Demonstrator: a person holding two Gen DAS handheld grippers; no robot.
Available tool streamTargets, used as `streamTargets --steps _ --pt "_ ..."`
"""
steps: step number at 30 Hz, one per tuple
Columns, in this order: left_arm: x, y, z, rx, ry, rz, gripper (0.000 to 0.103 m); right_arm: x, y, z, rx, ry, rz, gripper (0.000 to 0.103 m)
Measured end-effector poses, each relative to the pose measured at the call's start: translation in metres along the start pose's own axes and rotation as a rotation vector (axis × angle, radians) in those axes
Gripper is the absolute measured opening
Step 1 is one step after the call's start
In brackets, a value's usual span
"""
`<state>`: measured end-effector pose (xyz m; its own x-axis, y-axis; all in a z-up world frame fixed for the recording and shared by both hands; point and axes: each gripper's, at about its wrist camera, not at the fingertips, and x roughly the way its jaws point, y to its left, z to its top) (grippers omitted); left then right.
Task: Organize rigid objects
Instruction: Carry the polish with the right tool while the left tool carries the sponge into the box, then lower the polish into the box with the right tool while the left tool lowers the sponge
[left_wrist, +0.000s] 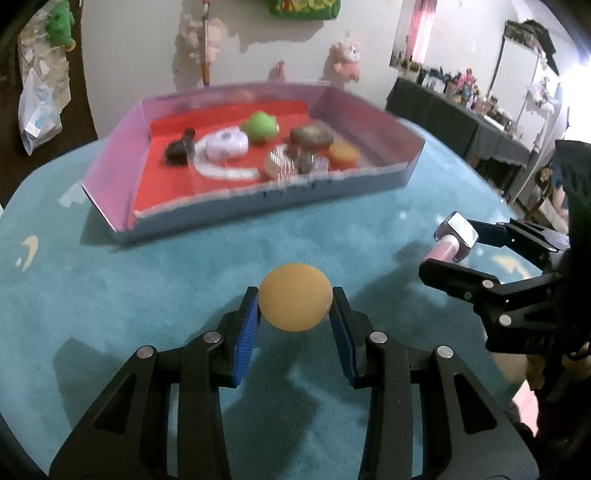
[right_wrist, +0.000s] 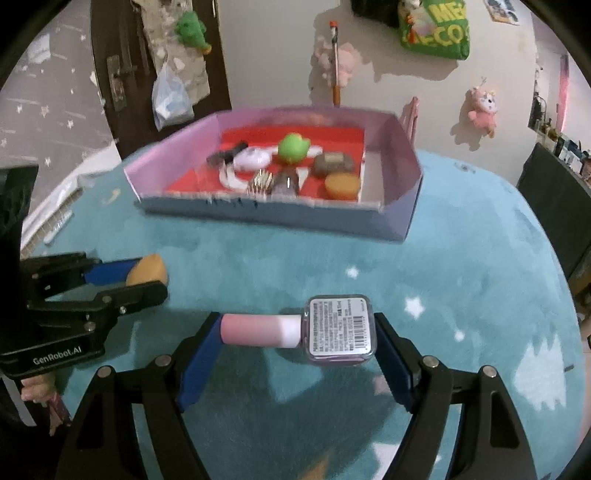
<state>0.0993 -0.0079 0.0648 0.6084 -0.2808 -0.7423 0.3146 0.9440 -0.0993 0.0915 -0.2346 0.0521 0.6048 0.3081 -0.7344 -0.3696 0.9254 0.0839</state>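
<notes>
1. My left gripper (left_wrist: 294, 314) is closed around an orange ball (left_wrist: 294, 297), with the blue pads (left_wrist: 245, 334) touching its sides near the fingertips. The ball is above the teal rug (left_wrist: 147, 295), well short of the box. A round, smooth thing held that far out could squirt forward if I squeeze harder or jolt the rig.

2. My right gripper (right_wrist: 297, 332) holds a nail polish bottle (right_wrist: 338, 329) end to end: one pad is against the pink cap (right_wrist: 258, 329), the other against the square glass base. The bottle lies crosswise and is held only at its ends, so I judge it could pivot or drop if the grip eases.

3. The purple box (right_wrist: 400, 218), lined in red, sits ahead on the rug. It already holds a green toy (right_wrist: 293, 147), a brown stone-like lump (right_wrist: 334, 163), an orange disc (right_wrist: 342, 186), a white oval piece (right_wrist: 251, 159), a dark object (left_wrist: 181, 147) and a spiky clear item (left_wrist: 281, 164). Space is tight, so a dropped ball may bounce off these or roll back out over the low front wall.

4. The two grippers are close side by side. If I bring both to the box together, I risk knocking one against the other or against the thin box wall.

5. Both views are blurred around the box, so I can't judge its edge finely.
</notes>
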Motion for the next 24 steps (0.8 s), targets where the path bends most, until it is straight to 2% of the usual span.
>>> streamTargets --steps 5,10,16,21,24 --pt "-0.026 0.009 0.044 0.005 -0.068 -0.030 0.036 -0.024 -0.003 0.041 0.014 -0.069 0.039 0.080" --pt "-0.017 0.025 0.106 0.007 -0.055 -0.032 0.036 -0.024 -0.005 0.101 0.012 -0.099 0.053 0.080" --pt "0.032 0.050 0.168 0.002 0.058 0.031 0.036 0.011 -0.006 0.167 0.009 -0.037 0.042 0.080" --pt "0.085 0.072 0.191 -0.022 0.178 0.033 0.036 0.064 -0.013 0.203 0.040 0.066 0.011 0.080" --pt "0.108 0.081 0.195 -0.038 0.231 0.046 0.036 0.093 -0.021 0.214 0.074 0.122 0.009 0.080"
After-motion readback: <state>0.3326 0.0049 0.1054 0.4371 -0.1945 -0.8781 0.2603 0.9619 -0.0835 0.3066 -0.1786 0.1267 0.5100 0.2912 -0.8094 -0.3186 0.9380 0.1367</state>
